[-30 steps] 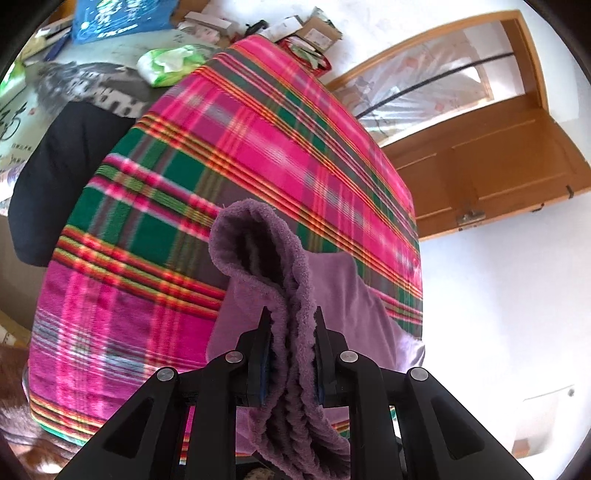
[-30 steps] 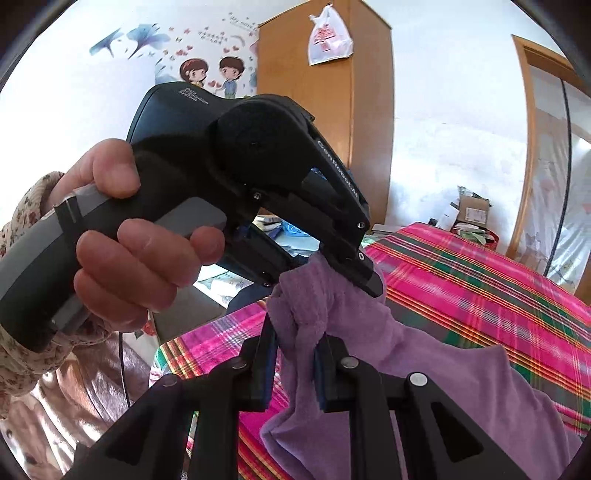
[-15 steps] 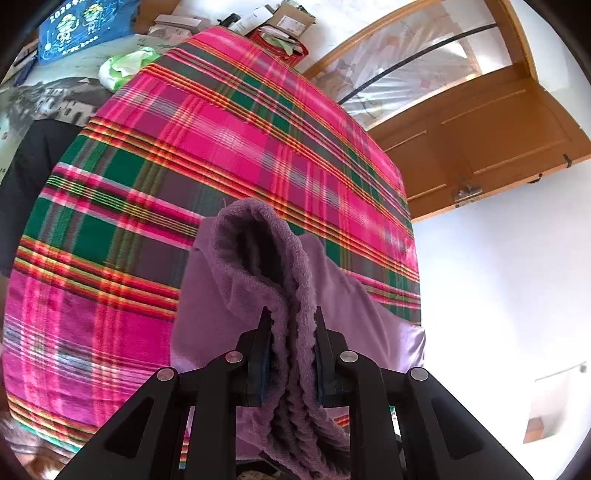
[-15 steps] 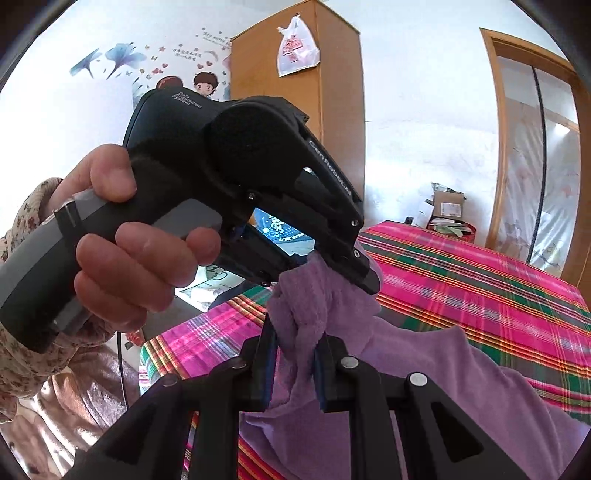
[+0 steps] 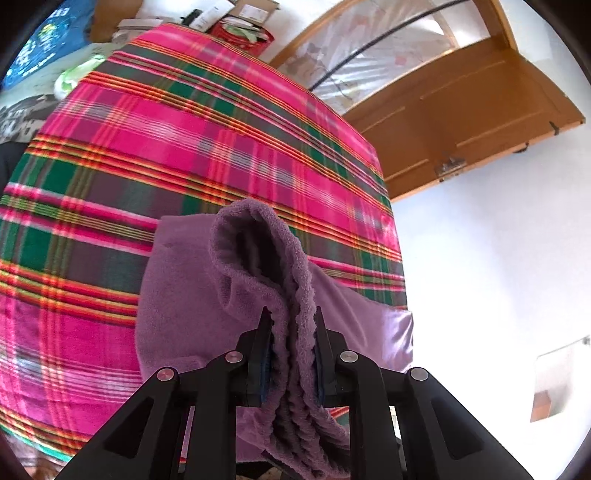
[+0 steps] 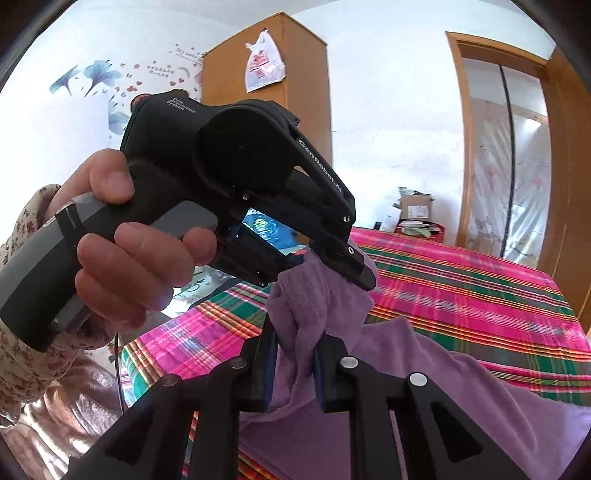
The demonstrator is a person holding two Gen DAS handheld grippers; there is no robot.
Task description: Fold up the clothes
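While both of my claws are raised above the bed, each one is clamped on a bunched edge of the same purple fleece garment [image 5: 192, 295].

Left claw [image 5: 291, 325]: the jaws stand narrow, with several layers of the fleece pinched between the pads. A ribbed fold of the fabric rises above the fingertips and curls over; more of it hangs below the jaws. In the right wrist view, the left claw [image 6: 354, 273] appears from the side, gripped by my left hand [image 6: 122, 251], whose sleeve [image 6: 26, 332] is floral. Its tip bites the top of the fleece bunch.

Right claw [image 6: 295, 332]: the jaws stand narrow and pinch the purple fleece garment [image 6: 461, 406] just below the point where the left claw holds it. The two claws are close together, nearly touching through the fabric.

Garment position: the gripped part is lifted off the bed; the rest drapes down and spreads flat on the plaid blanket [image 5: 166, 155], near the blanket's edge on the white-wall side. The blanket is pink, green and red.

Surroundings: a wooden door [image 5: 461, 118] stands open beyond the bed. Cardboard boxes [image 5: 236, 14] sit past the far end of the bed. A wooden wardrobe [image 6: 303, 103] carries a hanging plastic bag [image 6: 264, 62], and flower stickers [image 6: 88, 77] mark the wall.
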